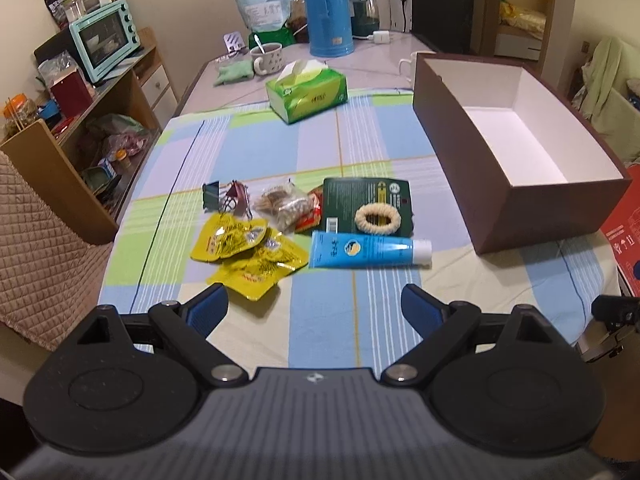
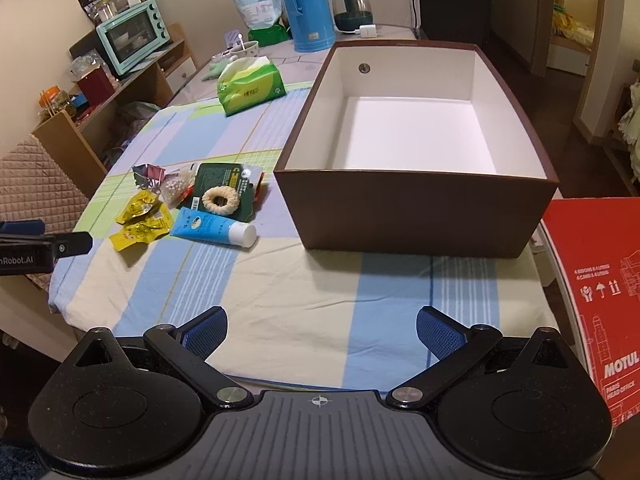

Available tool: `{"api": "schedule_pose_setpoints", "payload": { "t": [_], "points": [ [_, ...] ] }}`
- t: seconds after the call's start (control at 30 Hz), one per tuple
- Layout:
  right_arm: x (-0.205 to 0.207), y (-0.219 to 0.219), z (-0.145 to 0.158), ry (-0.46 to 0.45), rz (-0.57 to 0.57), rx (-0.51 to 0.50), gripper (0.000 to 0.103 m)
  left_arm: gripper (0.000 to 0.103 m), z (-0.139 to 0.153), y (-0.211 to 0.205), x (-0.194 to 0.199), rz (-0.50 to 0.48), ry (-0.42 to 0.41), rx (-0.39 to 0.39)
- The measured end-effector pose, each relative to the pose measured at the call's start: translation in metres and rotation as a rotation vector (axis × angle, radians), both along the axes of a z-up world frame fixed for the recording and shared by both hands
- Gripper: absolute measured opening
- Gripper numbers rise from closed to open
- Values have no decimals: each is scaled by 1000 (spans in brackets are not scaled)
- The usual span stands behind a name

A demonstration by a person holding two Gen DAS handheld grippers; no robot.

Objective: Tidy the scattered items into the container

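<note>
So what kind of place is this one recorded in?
Most likely a home dining area: a clothed table holding a thermos and tissues, a toaster oven on a side shelf, and a bedroom doorway beyond.

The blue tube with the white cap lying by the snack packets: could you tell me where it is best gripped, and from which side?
I would grip the blue tube across its body near the middle, coming straight down from above with the left gripper, which is open and faces it. It lies flat on the tablecloth, cap toward the brown box, both long edges free.
</note>
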State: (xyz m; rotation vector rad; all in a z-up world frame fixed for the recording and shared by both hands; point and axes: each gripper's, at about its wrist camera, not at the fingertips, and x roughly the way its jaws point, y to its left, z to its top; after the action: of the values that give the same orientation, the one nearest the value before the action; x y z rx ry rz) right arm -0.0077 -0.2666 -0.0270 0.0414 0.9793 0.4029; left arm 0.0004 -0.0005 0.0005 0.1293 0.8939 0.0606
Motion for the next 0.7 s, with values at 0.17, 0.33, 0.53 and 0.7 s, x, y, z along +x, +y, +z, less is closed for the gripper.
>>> {"api": "schedule_pose_setpoints", "payload": {
  "t": [0.17,0.33,0.53,0.7],
  "points": [
    [0,-5,1,-12,6,20,103,92,-2,-1,-3,-1,-13,-6],
    [-4,-4,7,-43,9,-16,103,92,-8,0,-14,9,3,0],
    [-11,-2,9,-62,12,-32,103,92,-7,2,-18,18,29,2],
    [-13,-5,9,-60,7,-35,103,92,-3,0,-21,23,29,9]
  ]
}}
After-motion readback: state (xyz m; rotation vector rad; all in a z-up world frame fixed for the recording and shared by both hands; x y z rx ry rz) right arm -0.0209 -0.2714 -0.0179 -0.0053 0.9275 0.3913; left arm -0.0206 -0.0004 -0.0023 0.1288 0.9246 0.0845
